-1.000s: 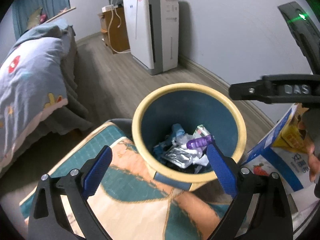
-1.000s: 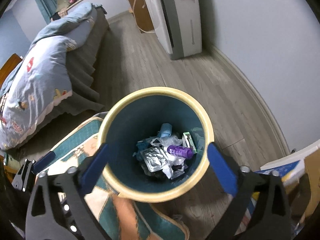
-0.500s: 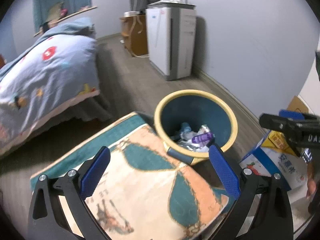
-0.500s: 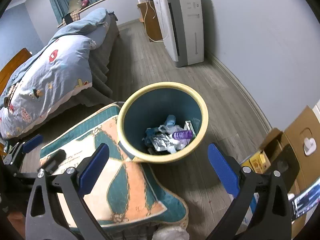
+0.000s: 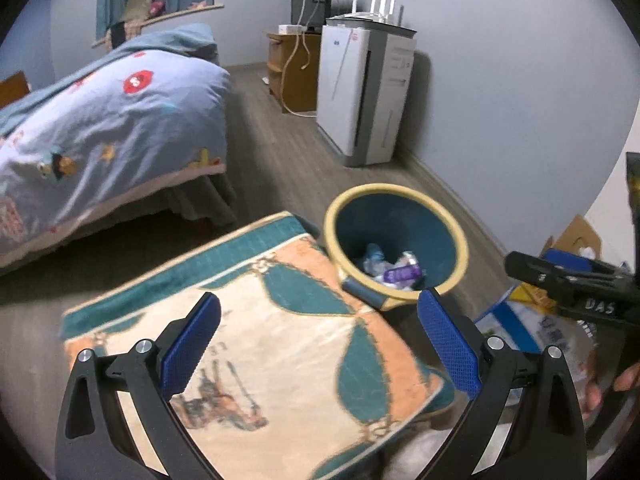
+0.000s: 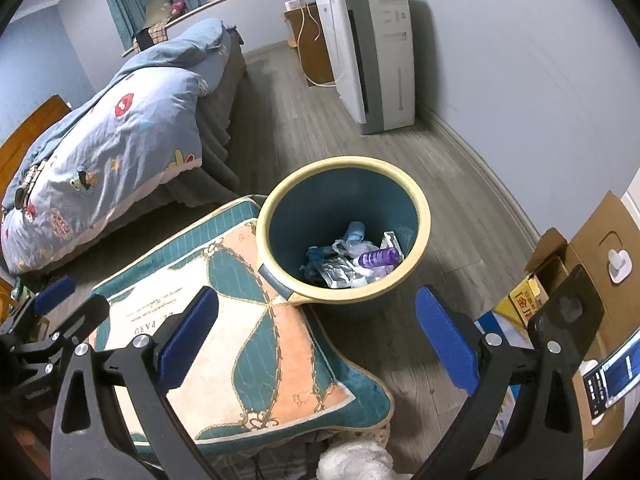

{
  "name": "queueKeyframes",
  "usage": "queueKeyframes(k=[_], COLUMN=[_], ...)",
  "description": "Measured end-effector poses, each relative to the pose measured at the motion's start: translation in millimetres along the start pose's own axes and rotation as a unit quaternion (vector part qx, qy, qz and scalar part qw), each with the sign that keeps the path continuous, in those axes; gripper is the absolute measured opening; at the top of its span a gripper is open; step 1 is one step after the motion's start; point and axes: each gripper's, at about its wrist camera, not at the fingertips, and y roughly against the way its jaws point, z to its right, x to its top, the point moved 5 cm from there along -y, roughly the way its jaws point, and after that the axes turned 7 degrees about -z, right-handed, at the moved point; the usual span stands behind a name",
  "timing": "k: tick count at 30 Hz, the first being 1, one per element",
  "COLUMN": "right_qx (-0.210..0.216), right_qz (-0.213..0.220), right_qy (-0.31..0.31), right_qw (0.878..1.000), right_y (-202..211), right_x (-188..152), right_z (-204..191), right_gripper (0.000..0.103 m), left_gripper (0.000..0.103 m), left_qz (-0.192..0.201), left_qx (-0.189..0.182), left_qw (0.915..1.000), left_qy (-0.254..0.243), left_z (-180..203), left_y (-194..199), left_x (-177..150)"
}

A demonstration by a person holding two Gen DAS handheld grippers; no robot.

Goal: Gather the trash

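The left hand-held gripper (image 5: pixel 318 340) and the right hand-held gripper (image 6: pixel 316 336) both have their blue pads spread wide apart, holding nothing. The yellow-rimmed teal trash bin (image 6: pixel 420 236) stands on the wood floor (image 6: pixel 460 184), touching the patterned cushion (image 6: pixel 248 344). Inside the bin lie a purple bottle (image 6: pixel 378 257), a silver foil wrapper (image 6: pixel 334 270) and crumpled plastic.

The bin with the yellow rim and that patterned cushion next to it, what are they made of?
The bin looks like moulded plastic: smooth teal walls with a dull sheen and a thick cream rim. The cushion looks like soft woven or printed fabric, matte, its corners bulging and sagging. The purple bottle in the bin seems to be glossy plastic, though it is too small to be sure.
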Motion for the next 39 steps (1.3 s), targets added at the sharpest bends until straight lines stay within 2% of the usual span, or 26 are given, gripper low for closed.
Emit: queueKeyframes(k=[5,39], right_qx=[-0.005,-0.010], right_qz=[-0.001,-0.002], right_qy=[-0.002,0.003], right_qw=[1.000,1.000], right_y=[-0.6,-2.6], right_x=[-2.8,-3.1], right_z=[0.2,-1.3], right_gripper=[0.097,0.097], left_gripper=[0.098,0.098], left_qz=[-0.002,-0.005], left_qx=[0.016,0.014], left_qw=[0.9998,0.9996], left_qy=[-0.012,-0.024], left_z=[-4.0,1.9], left_y=[-0.1,-0.2], left_x=[-3.5,-5.7])
